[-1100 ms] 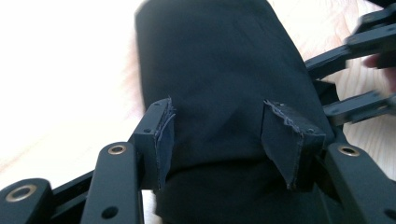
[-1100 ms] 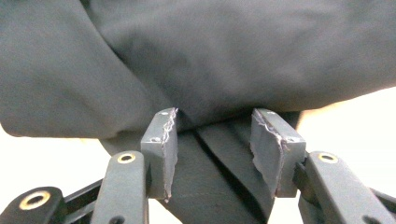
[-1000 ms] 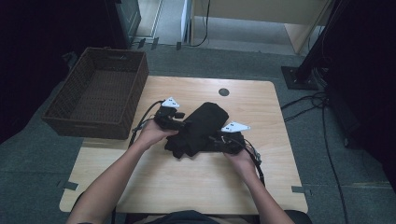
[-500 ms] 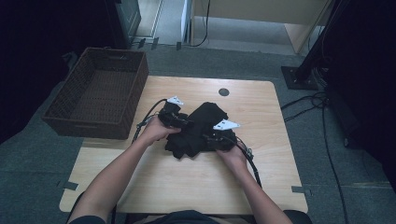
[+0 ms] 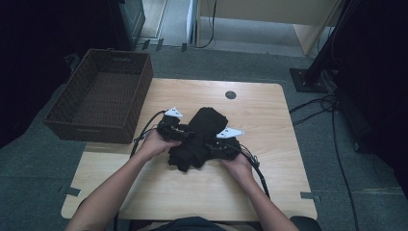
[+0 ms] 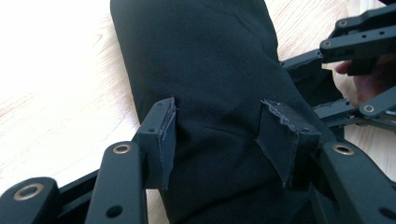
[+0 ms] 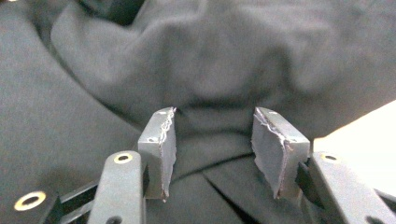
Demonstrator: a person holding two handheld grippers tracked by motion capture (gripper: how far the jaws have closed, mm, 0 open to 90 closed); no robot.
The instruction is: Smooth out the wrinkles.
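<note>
A black cloth [image 5: 199,137] lies bunched on the wooden table [image 5: 269,110], to the right of the brown wicker basket [image 5: 98,98]. The left gripper [image 6: 223,135] has its jaws spread with a fold of the cloth between them. The right gripper [image 7: 212,149], on the cloth's far side from the basket, likewise stands spread over the fabric; whether the pads press it I cannot tell.

Matt black cloth [image 5: 199,137], pale wooden table [image 5: 269,115]

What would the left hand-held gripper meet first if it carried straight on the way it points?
The black garment. The left hand-held gripper has its jaws standing apart to either side of the folded cloth, which lies directly ahead on the wooden table. Whether the pads already press it is unclear.
</note>
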